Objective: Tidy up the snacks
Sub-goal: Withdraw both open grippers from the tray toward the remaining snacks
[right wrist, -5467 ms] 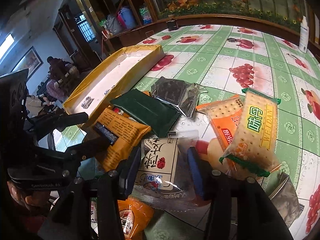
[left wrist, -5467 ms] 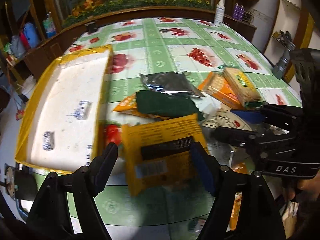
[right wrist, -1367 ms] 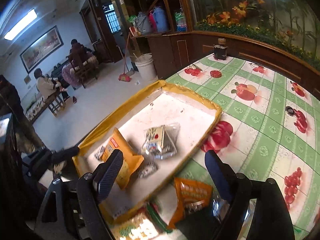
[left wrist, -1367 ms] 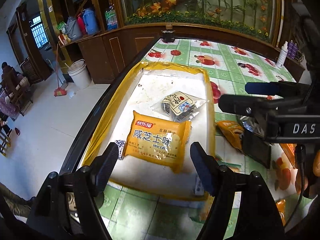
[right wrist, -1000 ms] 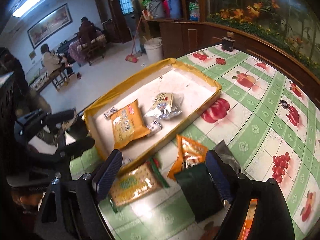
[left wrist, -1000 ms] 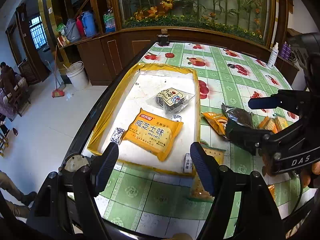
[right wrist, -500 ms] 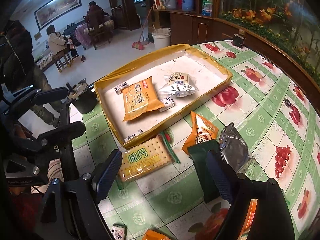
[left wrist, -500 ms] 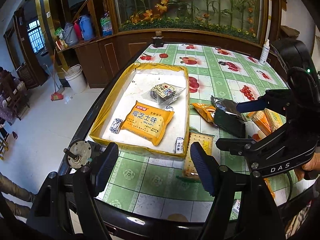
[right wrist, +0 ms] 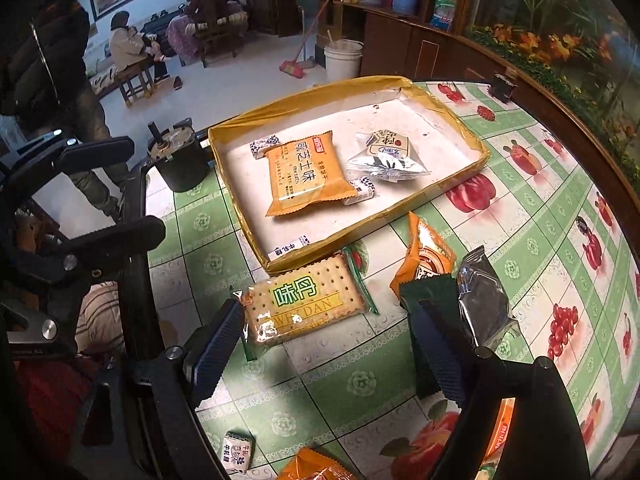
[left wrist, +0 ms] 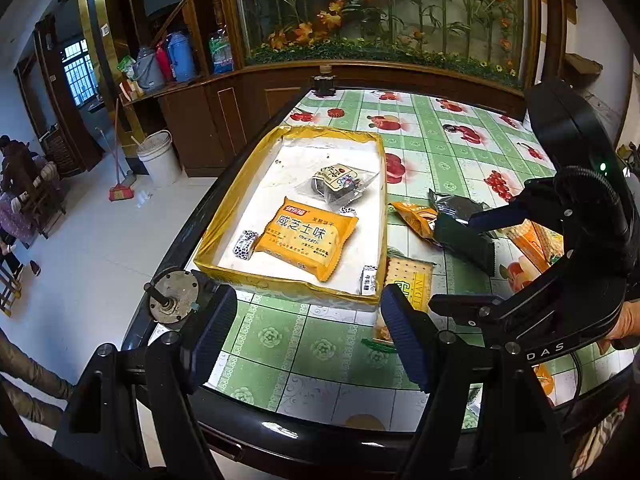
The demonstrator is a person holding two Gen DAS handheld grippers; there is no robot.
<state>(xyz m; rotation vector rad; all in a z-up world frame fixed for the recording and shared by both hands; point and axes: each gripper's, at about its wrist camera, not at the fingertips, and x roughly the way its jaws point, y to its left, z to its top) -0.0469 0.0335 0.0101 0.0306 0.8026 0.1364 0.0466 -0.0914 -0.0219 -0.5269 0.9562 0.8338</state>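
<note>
The shallow rectangular tray with yellow taped walls and a white floor [left wrist: 224, 236] sits near the table's edge. In it lie a big orange biscuit packet with white lettering [left wrist: 306, 236], a clear plastic bag of dark snacks with a cream label [left wrist: 340, 182] farther in, and a few small white-and-blue wrapped candies [left wrist: 245, 244] (one tucked at the near right corner). Just outside the tray's near right corner rests a clear-wrapped pack of pale square crackers with green lettering [right wrist: 304, 300], touching or almost touching the wall. Beside it lie a small orange pouch [right wrist: 428, 252], a dark green flat packet [right wrist: 430, 296] and a silver foil packet [right wrist: 482, 300], bunched together.

The left gripper [left wrist: 304, 336] hangs over the table's near edge, angled down toward the tray, its jaws spread wide with nothing between them. The right gripper [right wrist: 328, 360] tilts steeply down over the cracker pack, jaws also wide apart and empty; one dark finger [right wrist: 440, 344] overlaps the green packet in the picture, though I cannot tell if it touches.

The table wears a green-and-white checked cloth printed with red fruit [left wrist: 444, 144]. A grey metal motor [left wrist: 172, 296] stands at the corner. Behind is a dark wooden cabinet, a glass display of orange flowers [left wrist: 380, 12], a white bucket [left wrist: 160, 156], and seated people [right wrist: 128, 48] across the room.
</note>
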